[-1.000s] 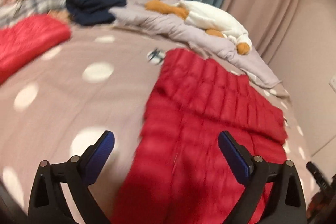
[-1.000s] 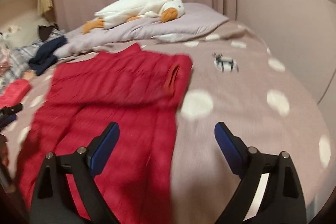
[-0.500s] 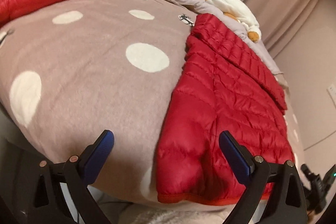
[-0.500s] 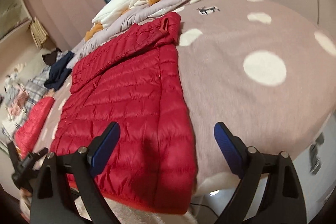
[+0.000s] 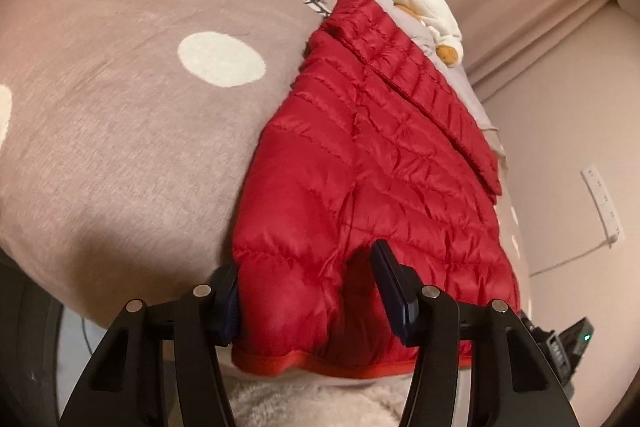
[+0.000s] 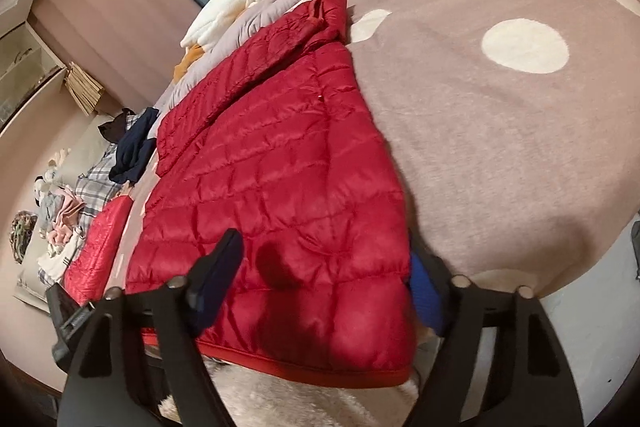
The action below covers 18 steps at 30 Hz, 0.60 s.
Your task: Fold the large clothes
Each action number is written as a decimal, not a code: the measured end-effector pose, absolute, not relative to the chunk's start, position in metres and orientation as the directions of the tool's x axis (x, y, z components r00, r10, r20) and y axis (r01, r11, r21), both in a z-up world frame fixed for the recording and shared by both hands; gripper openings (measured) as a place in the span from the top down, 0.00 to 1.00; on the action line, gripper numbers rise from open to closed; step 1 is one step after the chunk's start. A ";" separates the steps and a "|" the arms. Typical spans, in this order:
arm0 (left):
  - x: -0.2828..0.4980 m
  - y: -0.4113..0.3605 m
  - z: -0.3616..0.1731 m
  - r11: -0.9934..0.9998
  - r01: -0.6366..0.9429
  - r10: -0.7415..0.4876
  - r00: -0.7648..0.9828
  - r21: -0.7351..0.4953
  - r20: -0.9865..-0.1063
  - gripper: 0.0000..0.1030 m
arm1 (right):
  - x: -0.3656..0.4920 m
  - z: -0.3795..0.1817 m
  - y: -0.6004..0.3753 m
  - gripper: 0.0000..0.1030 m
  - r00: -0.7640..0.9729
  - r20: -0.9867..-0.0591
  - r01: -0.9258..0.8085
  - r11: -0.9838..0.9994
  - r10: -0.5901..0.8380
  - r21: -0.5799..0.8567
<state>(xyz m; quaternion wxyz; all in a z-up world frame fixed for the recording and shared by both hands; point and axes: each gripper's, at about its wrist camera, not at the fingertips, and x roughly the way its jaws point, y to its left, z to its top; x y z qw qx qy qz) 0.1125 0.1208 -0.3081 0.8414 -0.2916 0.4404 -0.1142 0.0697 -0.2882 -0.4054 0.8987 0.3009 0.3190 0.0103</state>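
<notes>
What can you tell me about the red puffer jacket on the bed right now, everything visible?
The red puffer jacket is shiny quilted fabric with stitched channels and an orange-red bound hem. It lies flat on the spotted taupe blanket, hem at the near bed edge, one sleeve folded across its far end. The left claw straddles its near left hem corner and the right claw its right corner, fabric bunched between the pads; both look closed on it, not yet lifted.
</notes>
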 end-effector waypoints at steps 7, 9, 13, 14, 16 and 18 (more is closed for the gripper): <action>0.113 0.114 -0.307 0.859 -0.119 -0.334 0.607 -0.497 -0.722 0.76 | 0.077 -0.413 -0.289 0.80 0.792 -0.591 0.221 0.832 0.152 0.509; 0.109 0.107 -0.299 0.888 -0.118 -0.283 0.622 -0.445 -0.730 0.79 | 0.074 -0.411 -0.293 0.85 0.795 -0.587 0.220 0.827 0.155 0.517; 0.102 0.096 -0.284 0.927 -0.116 -0.202 0.649 -0.357 -0.734 0.83 | 0.069 -0.395 -0.293 0.87 0.808 -0.577 0.208 0.857 0.122 0.472; 0.100 0.094 -0.280 0.932 -0.113 -0.189 0.657 -0.344 -0.730 0.86 | 0.067 -0.390 -0.293 0.88 0.814 -0.569 0.204 0.859 0.118 0.470; 0.096 0.092 -0.267 0.945 -0.108 -0.153 0.688 -0.308 -0.709 0.89 | 0.063 -0.378 -0.292 0.88 0.834 -0.539 0.183 0.864 0.116 0.470; 0.094 0.095 -0.255 0.944 -0.096 -0.157 0.710 -0.316 -0.686 0.89 | 0.060 -0.366 -0.295 0.88 0.852 -0.512 0.171 0.865 0.111 0.473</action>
